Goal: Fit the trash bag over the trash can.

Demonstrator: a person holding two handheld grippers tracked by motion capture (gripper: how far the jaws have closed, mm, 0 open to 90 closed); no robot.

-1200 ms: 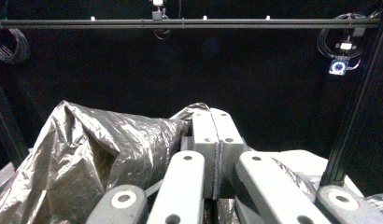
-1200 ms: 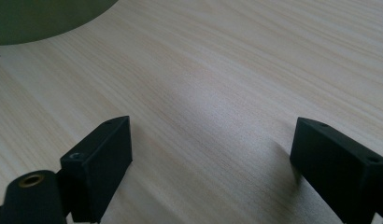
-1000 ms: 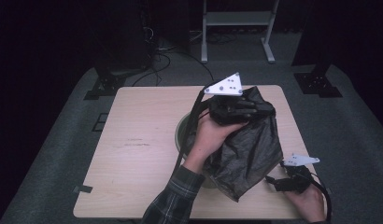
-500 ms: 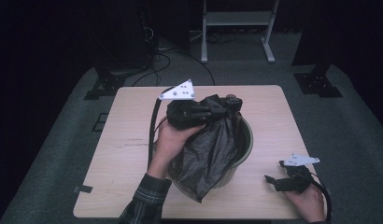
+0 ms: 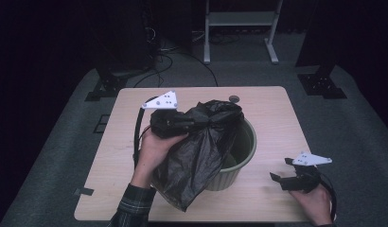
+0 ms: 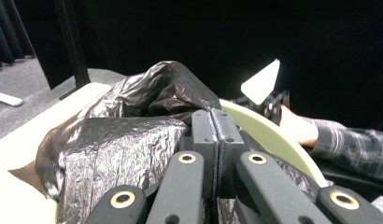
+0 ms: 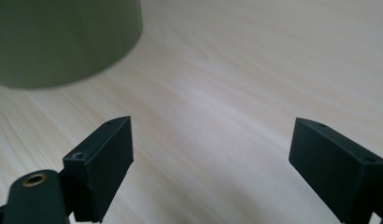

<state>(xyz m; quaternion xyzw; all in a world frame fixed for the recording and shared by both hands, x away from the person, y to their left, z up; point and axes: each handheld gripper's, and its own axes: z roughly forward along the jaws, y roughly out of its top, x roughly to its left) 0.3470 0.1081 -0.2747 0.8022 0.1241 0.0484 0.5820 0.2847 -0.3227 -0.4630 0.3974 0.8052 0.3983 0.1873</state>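
A crumpled black plastic bag (image 5: 197, 151) hangs over the left side of a pale green bin (image 5: 246, 142) in the middle of the wooden table (image 5: 277, 109). My left gripper (image 5: 194, 123) is level above the bin's left rim, shut on the bunched top of the bag. In the left gripper view the jaws (image 6: 212, 119) are pressed together, with the bag (image 6: 119, 140) folded around them and the bin's rim (image 6: 269, 135) to the right. My right gripper (image 5: 280, 169) stands open low over the table's front right, nothing between its fingers (image 7: 210, 140). The bin's wall (image 7: 63, 37) is beyond it.
A small dark round spot (image 5: 234, 99) sits on the table near its far edge. A white metal stand (image 5: 239, 19), cables and black stand feet (image 5: 322, 85) are on the carpet behind the table. A strip of tape (image 5: 83, 191) marks the front left corner.
My left gripper has carried the bag to the left and slightly down, from above the bin's right side to its left, uncovering the bin's right inside. The right gripper has stayed put.
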